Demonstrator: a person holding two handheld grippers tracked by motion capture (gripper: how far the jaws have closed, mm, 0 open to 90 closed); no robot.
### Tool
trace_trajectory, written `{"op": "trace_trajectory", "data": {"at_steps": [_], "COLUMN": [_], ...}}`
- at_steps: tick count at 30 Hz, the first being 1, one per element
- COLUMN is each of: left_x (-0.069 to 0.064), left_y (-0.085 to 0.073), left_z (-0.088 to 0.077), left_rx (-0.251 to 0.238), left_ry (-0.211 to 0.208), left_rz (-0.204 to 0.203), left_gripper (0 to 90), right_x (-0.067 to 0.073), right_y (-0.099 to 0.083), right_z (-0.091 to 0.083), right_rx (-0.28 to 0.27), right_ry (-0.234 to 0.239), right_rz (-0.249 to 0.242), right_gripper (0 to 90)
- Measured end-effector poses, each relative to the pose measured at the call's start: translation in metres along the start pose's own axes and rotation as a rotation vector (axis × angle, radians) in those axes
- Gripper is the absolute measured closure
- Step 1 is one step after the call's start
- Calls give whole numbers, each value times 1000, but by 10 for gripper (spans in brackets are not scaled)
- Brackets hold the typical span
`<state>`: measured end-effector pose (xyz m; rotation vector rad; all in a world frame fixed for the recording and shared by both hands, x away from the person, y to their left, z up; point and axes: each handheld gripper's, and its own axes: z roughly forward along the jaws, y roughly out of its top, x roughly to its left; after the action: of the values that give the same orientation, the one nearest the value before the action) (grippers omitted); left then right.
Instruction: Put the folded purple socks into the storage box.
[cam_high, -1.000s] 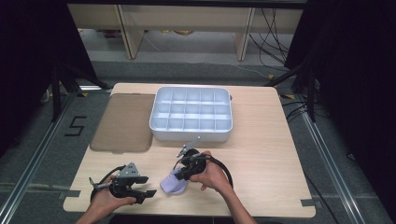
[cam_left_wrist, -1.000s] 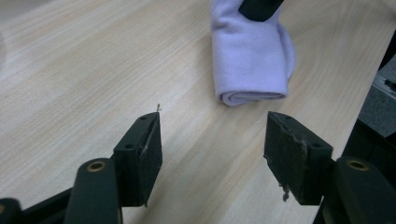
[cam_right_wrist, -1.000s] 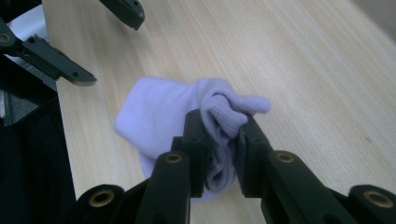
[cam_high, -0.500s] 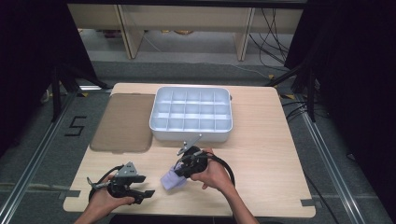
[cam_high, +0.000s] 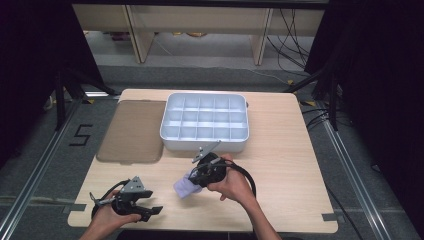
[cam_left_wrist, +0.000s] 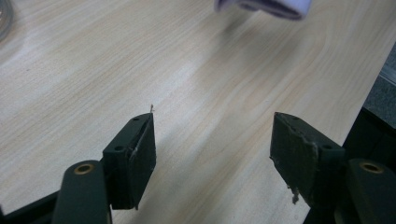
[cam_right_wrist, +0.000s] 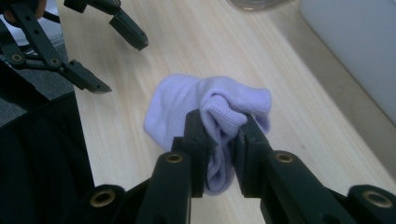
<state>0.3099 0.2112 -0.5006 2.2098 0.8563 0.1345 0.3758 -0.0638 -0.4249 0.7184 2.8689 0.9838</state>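
A lavender knitted sock (cam_right_wrist: 215, 109) is bunched between the jaws of my right gripper (cam_right_wrist: 219, 135), which is shut on it and holds it just above the wooden table (cam_high: 280, 165). From above, the sock (cam_high: 185, 187) hangs at the left of the right gripper (cam_high: 196, 180), in front of the tray. My left gripper (cam_left_wrist: 212, 140) rests near the table's front left corner, its jaws open and nothing between them. They have just been opening. The sock's edge (cam_left_wrist: 266, 5) is at the top of the left gripper view. The left gripper (cam_high: 150, 206) lies low in the high view.
A white tray (cam_high: 167, 134) with several compartments stands at the middle back of the table. A brown translucent lid (cam_high: 132, 132) lies flat to its left. The table's front edge runs close under both hands. The left gripper (cam_right_wrist: 112, 51) is seen open in the right gripper view.
My right gripper has risen a little with the sock in it, lifting the cloth off the table. The left hand has stayed where it was.
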Motion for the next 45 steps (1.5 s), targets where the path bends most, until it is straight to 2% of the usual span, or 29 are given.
{"op": "trace_trajectory", "data": {"at_steps": [1, 2, 3, 4, 5, 7, 8, 12, 13, 15, 16, 17, 19, 23, 24, 25, 26, 29, 30, 32, 33, 34, 35, 37, 38, 40, 43, 44, 45], "left_x": [1, 3, 3, 3, 5, 5, 6, 7, 8, 7, 7, 6, 7, 7, 7, 6, 6, 6, 8, 8, 8, 9, 8, 10, 9, 10, 9, 10, 11], "left_y": [-1, 0, -1, -1, -1, -1, -1, -1, -1, 0, -1, -1, 0, 0, -1, -1, -1, -1, 0, -1, -1, -1, -1, -1, -2, -1, -1, -1, -1], "left_z": [0, -2, 0, 0, -1, 0, -1, 0, -1, 0, 0, 1, 1, 2, 1, 2, 2, 2, 1, 2, 2, 2, 4, 2, 3, 3, 3, 2, 3], "left_rx": [4, 15, 8, 1, 9, 2, 9, 12, 25, 25, 20, 18, 18, 16, 23, 15, 4, 1, 21, 16, 23, 15, -2, 10, -6, 0, -6, 10, 13], "left_ry": [12, -1, 12, 6, 10, 3, 10, 5, -3, -3, -2, -5, 4, 3, -5, -4, 0, 3, 2, 3, 3, 14, 7, 18, 8, 10, 9, 17, 17], "left_rz": [-14, 7, -12, -16, -4, -26, -4, -7, 3, -1, -1, -20, 1, -3, -10, -19, -25, -22, 0, -2, 5, -2, -36, -16, -49, -28, -44, -17, -15], "left_gripper": [312, 312, 312, 312, 312, 312, 312, 312, 313, 313, 313, 313, 312, 311, 310, 309, 307, 301, 300, 298, 297, 298, 298, 297, 297, 297, 297, 297, 297], "right_x": [-2, -2, -3, -3, -5, -8, -9, -18, -19, -22, -27, -28, -31, -39, -42, -43, -45, -54, -55, -59, -62, -64, -64, -69, -72, -77, -81, -84, -86], "right_y": [1, 1, 2, 2, 3, 4, 5, 5, 4, 5, 6, 6, 8, 10, 11, 12, 12, 13, 13, 13, 13, 14, 14, 15, 16, 19, 21, 22, 23], "right_z": [-2, -4, -6, -9, -10, -17, -19, -26, -30, -34, -39, -42, -47, -58, -60, -64, -66, -77, -78, -83, -86, -90, -90, -94, -97, -104, -109, -111, -113], "right_rx": [-9, -3, 3, 21, 15, 32, 41, 48, 56, 59, 65, 67, 69, 75, 77, 79, 78, 81, 80, 82, 85, 88, 88, 85, 87, 85, 95, 91, 91], "right_ry": [-7, -9, -15, -22, -23, -42, -45, -67, -69, -81, -92, -97, -103, -130, -136, -141, -146, -162, -167, -172, -172, -187, -187, -202, -209, -227, -241, -235, -250], "right_rz": [-23, -18, -24, -7, -26, -12, 1, 12, 40, 42, 20, 43, 60, 55, 39, 63, 60, 71, 70, 99, 91, 114, 114, 102, 101, 130, 151, 147, 144], "right_gripper": [777, 777, 777, 778, 777, 778, 777, 778, 777, 777, 777, 777, 777, 777, 777, 777, 777, 777, 777, 777, 777, 777, 777, 777, 777, 777, 777, 777, 777]}}
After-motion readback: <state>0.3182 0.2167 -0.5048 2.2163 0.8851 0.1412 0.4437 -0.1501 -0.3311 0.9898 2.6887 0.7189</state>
